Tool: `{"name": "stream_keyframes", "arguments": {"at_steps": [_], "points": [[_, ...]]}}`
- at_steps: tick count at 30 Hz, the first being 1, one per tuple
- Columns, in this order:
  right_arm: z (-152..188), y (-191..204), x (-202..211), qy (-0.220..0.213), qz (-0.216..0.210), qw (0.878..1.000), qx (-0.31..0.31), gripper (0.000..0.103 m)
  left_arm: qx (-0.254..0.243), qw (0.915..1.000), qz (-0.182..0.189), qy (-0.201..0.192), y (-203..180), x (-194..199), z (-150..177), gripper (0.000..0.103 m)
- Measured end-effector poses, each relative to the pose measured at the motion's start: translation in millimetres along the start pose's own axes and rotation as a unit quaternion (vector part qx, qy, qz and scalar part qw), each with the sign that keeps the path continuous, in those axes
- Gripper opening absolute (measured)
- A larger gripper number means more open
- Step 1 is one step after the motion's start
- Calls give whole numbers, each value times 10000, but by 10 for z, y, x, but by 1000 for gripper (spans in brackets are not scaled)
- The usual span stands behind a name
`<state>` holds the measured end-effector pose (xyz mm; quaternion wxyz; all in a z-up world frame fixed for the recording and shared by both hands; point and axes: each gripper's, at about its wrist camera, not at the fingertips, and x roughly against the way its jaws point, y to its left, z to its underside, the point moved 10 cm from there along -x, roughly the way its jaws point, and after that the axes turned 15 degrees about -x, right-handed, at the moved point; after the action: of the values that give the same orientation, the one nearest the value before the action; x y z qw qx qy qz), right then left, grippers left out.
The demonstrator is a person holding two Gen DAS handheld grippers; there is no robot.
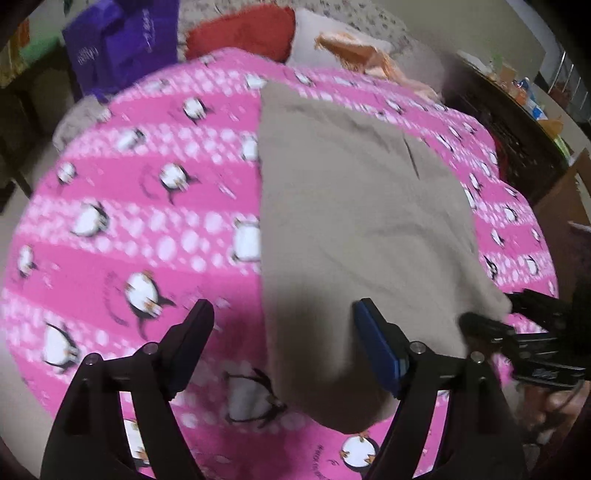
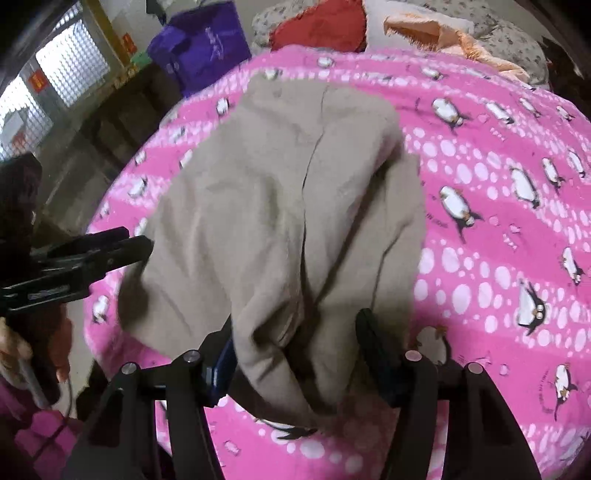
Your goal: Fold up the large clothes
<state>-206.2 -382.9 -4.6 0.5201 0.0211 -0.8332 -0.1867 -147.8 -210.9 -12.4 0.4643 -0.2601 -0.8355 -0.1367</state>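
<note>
A tan garment (image 2: pixel 280 206) lies on the pink blanket (image 2: pixel 498 221). The left tool (image 1: pixel 282 347) gapes over its edge; the right tool (image 2: pixel 295 354) straddles bunched cloth, grip unclear.

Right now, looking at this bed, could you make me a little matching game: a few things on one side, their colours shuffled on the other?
Things:
1. blanket spread over the bed
2. garment lying on it
3. bag at the far side
4. cushion at the far end

Colours:
A. purple
B. red
C. pink with penguins
D. beige

Pairs: 1-C, 2-D, 3-A, 4-B
</note>
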Motion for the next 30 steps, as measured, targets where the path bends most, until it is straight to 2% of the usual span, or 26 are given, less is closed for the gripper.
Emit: {"name": "stream_keyframes", "arguments": {"at_steps": [3, 5, 8, 12, 17, 23, 30], "points": [[-148, 42, 225, -386, -146, 9991, -117, 66, -461, 9984, -322, -33, -29, 79, -108, 79], [-216, 77, 325, -583, -127, 9982, -105, 71, -551, 9970, -496, -213, -33, 151, -174, 79], [-306, 175, 443, -887, -95, 9960, -85, 77, -360, 9983, -316, -319, -42, 196, -228, 79], [-404, 250, 509, -1230, 183, 9922, -65, 79, -248, 9980, -440, -391, 10, 215, -290, 79], [-449, 241, 480, -1281, 445, 9908, -43, 81, -141, 9979, -500, -395, 40, 210, -305, 79], [-452, 221, 416, -1241, 491, 9910, -141, 88, -151, 9973, -609, -390, 56, 214, -309, 79], [-434, 217, 349, -1131, 529, 9921, -138, 89, -132, 9975, -609, -329, 58, 183, -296, 79]]}}
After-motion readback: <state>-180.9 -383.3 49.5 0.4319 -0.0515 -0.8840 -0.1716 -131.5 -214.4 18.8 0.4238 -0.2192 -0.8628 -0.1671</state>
